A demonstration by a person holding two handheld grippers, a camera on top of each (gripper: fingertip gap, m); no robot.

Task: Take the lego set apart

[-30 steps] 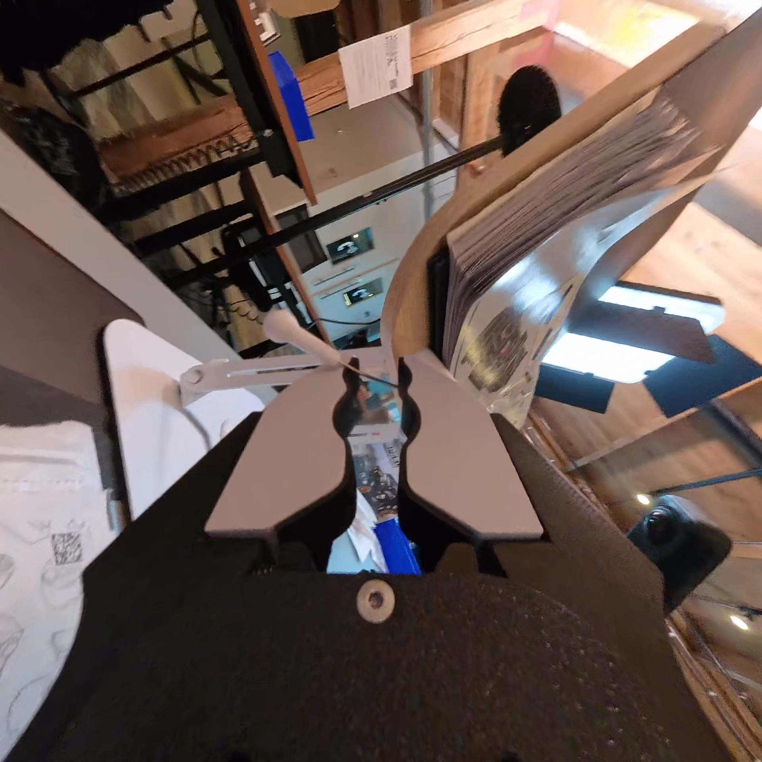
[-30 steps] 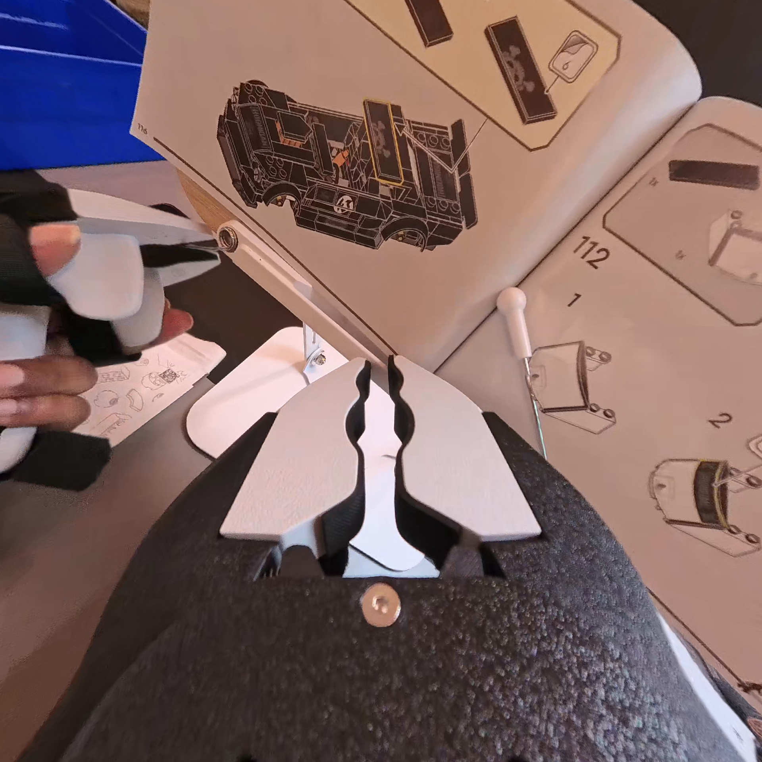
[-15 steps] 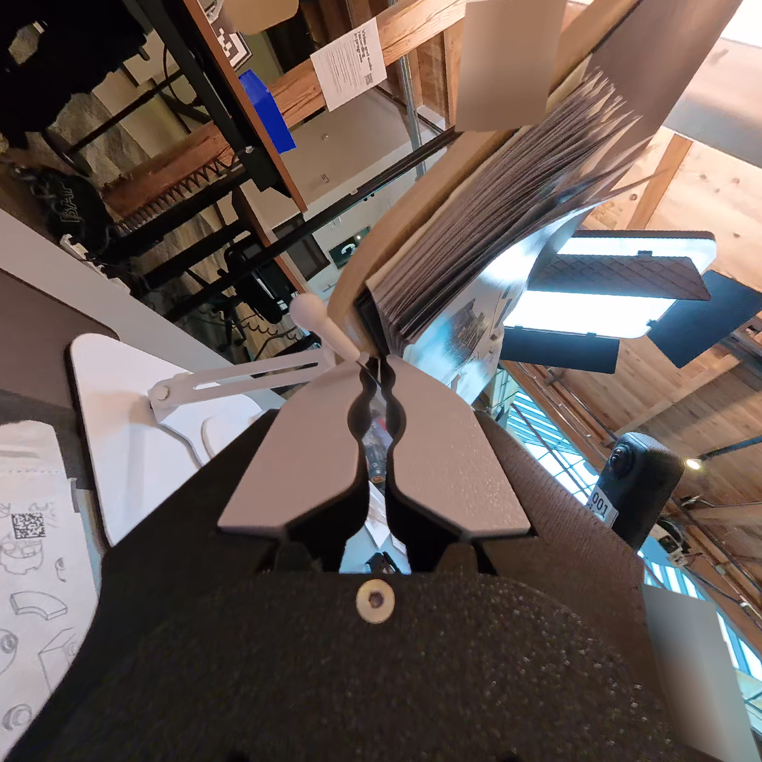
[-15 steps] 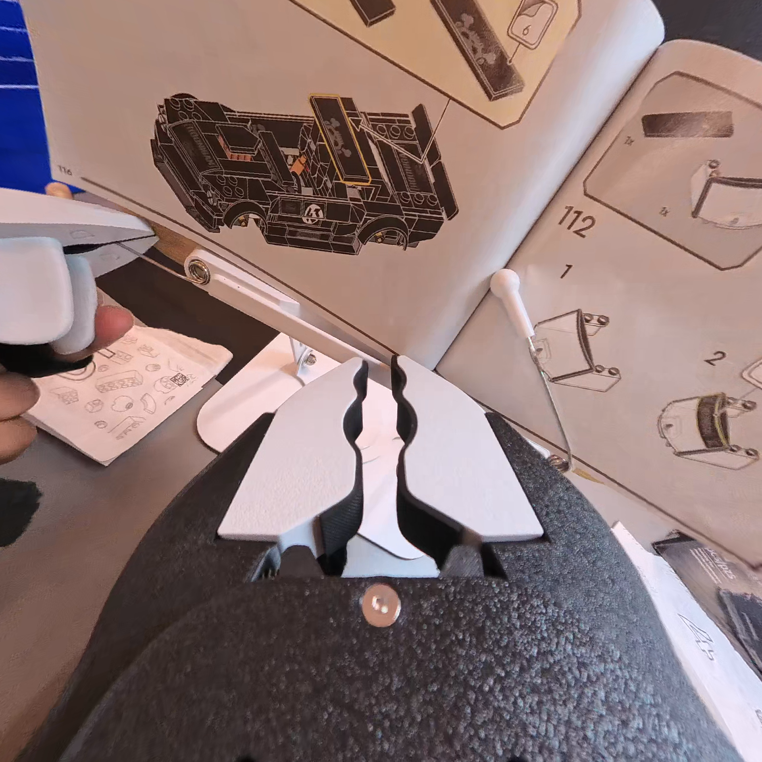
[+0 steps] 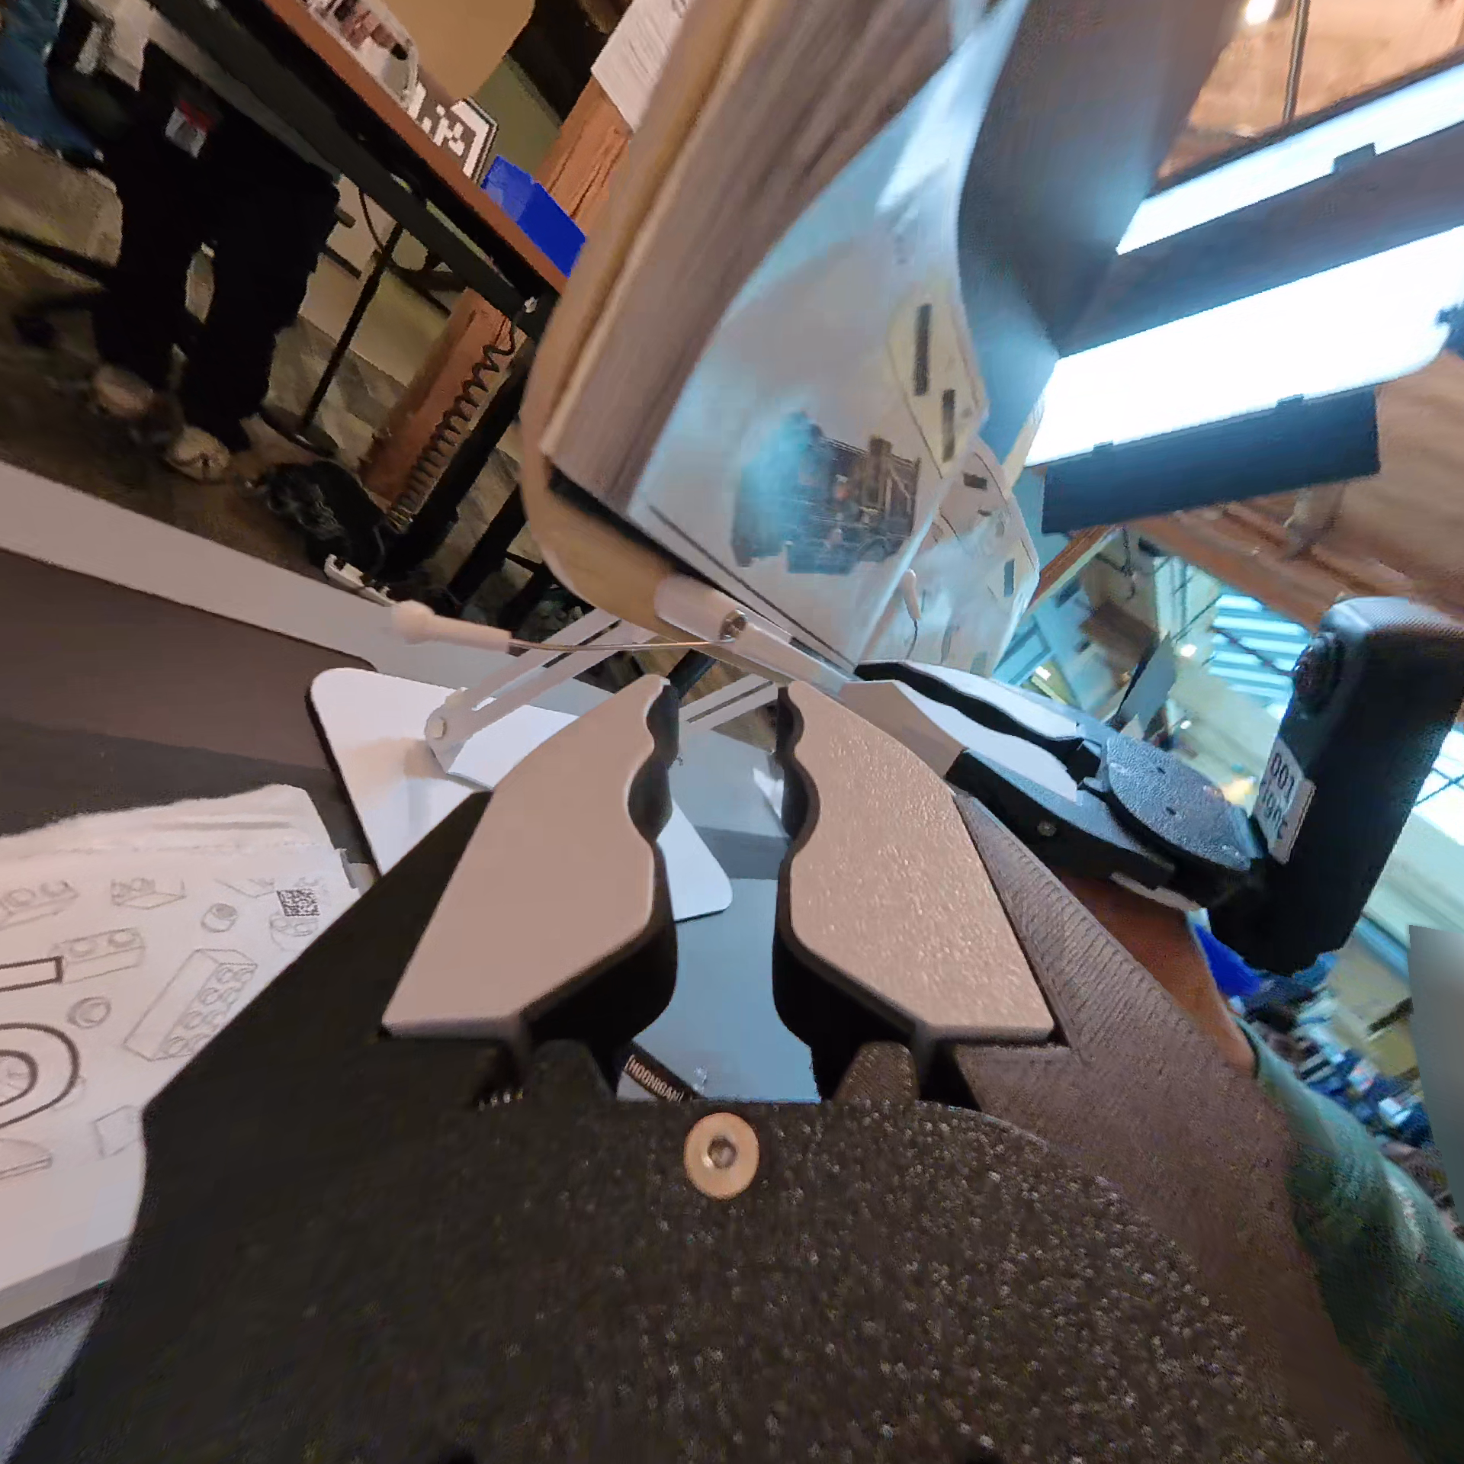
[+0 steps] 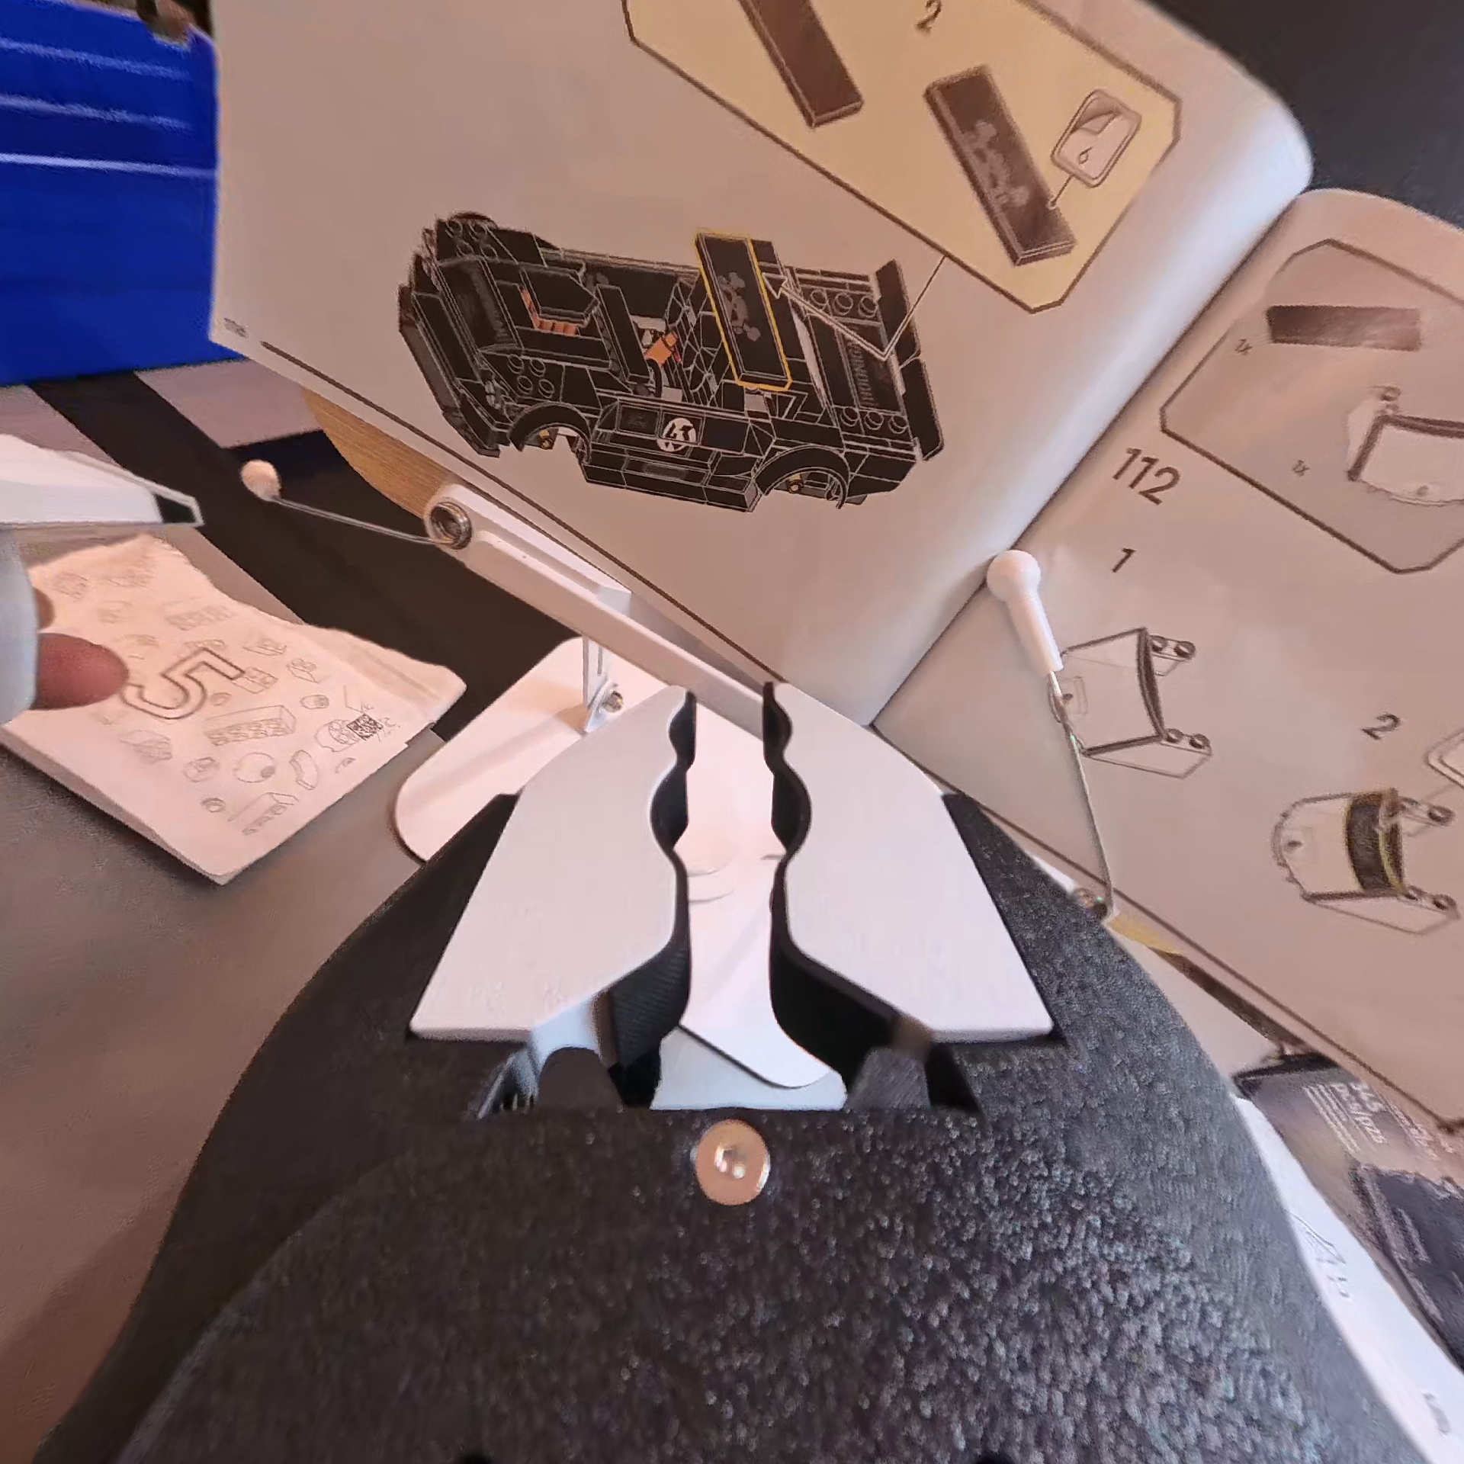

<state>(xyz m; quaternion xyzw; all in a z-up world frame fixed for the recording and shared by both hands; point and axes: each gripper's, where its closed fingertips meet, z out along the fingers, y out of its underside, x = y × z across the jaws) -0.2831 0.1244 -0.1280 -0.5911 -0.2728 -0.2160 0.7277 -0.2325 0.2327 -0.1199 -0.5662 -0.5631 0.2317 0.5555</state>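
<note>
White-faced and slightly parted, the fingers of the right hand-held gripper (image 6: 725,697) grip nothing; they point at the lower edge of the open instruction booklet (image 6: 713,238), just above the stand's white base (image 6: 475,760). The left hand-held gripper (image 5: 725,697) is likewise parted with nothing between its fingers, low over the dark worktop (image 5: 119,634) beside a printed paper bag (image 5: 158,911).

The step in hand looks like page handling on the book stand (image 5: 602,507). The left wire page holder (image 6: 261,479) is swung clear of its page, while the right wire page holder (image 6: 1022,602) lies across its page. To do this well, I would pinch only the loose page near its corner, lift gently so the paper does not crease, then swing the wire back over it.

No built lego set shows in either view, only a black car drawn on the page, so its place cannot be told.
</note>
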